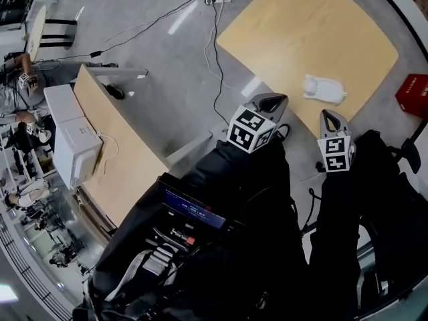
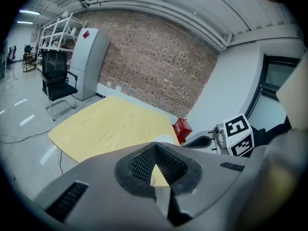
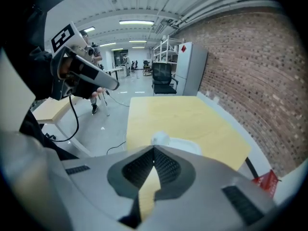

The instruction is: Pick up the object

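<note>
Fingers of the left gripper (image 2: 155, 147) pressed together at the tips, nothing between them; likewise closed and empty on the right gripper (image 3: 154, 149). Both grippers side by side at the near edge of a pale wooden bench with rounded corners (image 1: 301, 25), left gripper (image 1: 271, 101) by the edge, right gripper (image 1: 332, 118) nearer the corner. Just beyond the right fingertips, untouched, a white crumpled bag-like object (image 1: 324, 89), lying flat on the bench close to that edge, large in the right gripper view (image 3: 175, 142), only a sliver in the left gripper view (image 2: 164, 139). Farther out, a red box (image 1: 413, 93) on the grey floor (image 1: 167, 52) past the bench corner, black cables (image 1: 215, 59) across the floor, a black office chair (image 2: 57, 83) and a brick wall (image 2: 159, 61) behind.
</note>
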`<move>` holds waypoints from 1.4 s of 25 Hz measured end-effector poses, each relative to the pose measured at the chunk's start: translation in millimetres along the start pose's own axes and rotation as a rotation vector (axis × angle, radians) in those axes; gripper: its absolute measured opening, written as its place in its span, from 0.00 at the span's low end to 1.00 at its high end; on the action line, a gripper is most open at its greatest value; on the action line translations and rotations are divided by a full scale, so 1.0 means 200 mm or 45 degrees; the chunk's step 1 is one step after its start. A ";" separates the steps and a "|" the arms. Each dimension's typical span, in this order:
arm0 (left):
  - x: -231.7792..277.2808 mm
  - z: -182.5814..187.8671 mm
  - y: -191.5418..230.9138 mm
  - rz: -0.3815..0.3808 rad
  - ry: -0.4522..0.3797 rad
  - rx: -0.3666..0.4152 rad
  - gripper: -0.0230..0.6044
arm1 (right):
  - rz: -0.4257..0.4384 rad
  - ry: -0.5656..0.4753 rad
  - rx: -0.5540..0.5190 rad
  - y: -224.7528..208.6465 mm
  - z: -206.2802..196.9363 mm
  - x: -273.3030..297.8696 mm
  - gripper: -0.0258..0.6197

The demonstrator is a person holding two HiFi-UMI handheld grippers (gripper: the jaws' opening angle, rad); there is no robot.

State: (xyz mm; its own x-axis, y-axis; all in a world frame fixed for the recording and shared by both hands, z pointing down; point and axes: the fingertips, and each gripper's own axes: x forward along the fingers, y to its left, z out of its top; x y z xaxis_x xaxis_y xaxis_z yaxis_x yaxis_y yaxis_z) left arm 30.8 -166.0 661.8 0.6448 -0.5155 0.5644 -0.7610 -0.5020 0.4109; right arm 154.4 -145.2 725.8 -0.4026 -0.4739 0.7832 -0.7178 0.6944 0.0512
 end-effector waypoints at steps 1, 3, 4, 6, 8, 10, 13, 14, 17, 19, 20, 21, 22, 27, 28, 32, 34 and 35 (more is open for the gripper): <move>0.01 -0.02 0.03 0.007 0.013 -0.012 0.04 | 0.002 0.014 -0.010 0.00 -0.01 0.03 0.04; 0.02 -0.05 0.07 0.018 0.040 -0.030 0.04 | 0.000 0.046 -0.050 -0.01 -0.02 0.07 0.04; 0.02 -0.07 0.08 0.019 0.053 -0.038 0.04 | -0.001 0.062 -0.078 -0.01 -0.04 0.09 0.04; 0.03 -0.11 0.09 0.019 0.074 -0.050 0.04 | 0.000 0.095 -0.147 -0.02 -0.06 0.12 0.04; 0.03 -0.14 0.11 0.024 0.085 -0.061 0.04 | 0.002 0.132 -0.222 -0.04 -0.09 0.16 0.04; 0.04 -0.16 0.12 0.034 0.086 -0.074 0.04 | 0.008 0.167 -0.297 -0.06 -0.11 0.20 0.05; 0.03 -0.17 0.15 0.044 0.084 -0.092 0.04 | 0.028 0.225 -0.423 -0.09 -0.12 0.25 0.05; 0.03 -0.17 0.15 0.044 0.084 -0.094 0.04 | 0.037 0.245 -0.468 -0.09 -0.12 0.26 0.05; 0.02 -0.19 0.16 0.047 0.083 -0.104 0.03 | 0.061 0.299 -0.589 -0.10 -0.14 0.30 0.06; 0.01 -0.20 0.17 0.053 0.083 -0.111 0.04 | 0.092 0.324 -0.651 -0.11 -0.14 0.33 0.15; 0.01 -0.20 0.18 0.057 0.083 -0.113 0.04 | 0.112 0.339 -0.680 -0.11 -0.14 0.34 0.22; 0.00 -0.21 0.19 0.062 0.082 -0.117 0.04 | 0.130 0.356 -0.710 -0.12 -0.14 0.35 0.27; 0.00 -0.21 0.20 0.066 0.080 -0.121 0.04 | 0.146 0.371 -0.740 -0.12 -0.14 0.36 0.31; -0.01 -0.24 0.24 0.083 0.083 -0.140 0.04 | 0.181 0.422 -0.849 -0.17 -0.12 0.39 0.46; -0.01 -0.24 0.24 0.086 0.083 -0.144 0.04 | 0.187 0.435 -0.868 -0.17 -0.12 0.40 0.48; -0.02 -0.23 0.28 0.096 0.079 -0.156 0.04 | 0.218 0.509 -0.948 -0.20 -0.13 0.44 0.56; -0.03 -0.22 0.29 0.102 0.076 -0.160 0.04 | 0.236 0.548 -0.988 -0.20 -0.14 0.46 0.59; -0.03 -0.23 0.29 0.104 0.075 -0.163 0.04 | 0.246 0.567 -1.005 -0.21 -0.15 0.47 0.60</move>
State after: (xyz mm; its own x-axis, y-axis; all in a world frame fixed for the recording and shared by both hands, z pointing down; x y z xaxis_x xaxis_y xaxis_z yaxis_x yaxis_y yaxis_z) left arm -21.3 -160.7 714.6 0.5776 -0.5074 0.6395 -0.8163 -0.3652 0.4475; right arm 164.2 -202.0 815.3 -0.1018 -0.1732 0.9796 0.0001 0.9847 0.1742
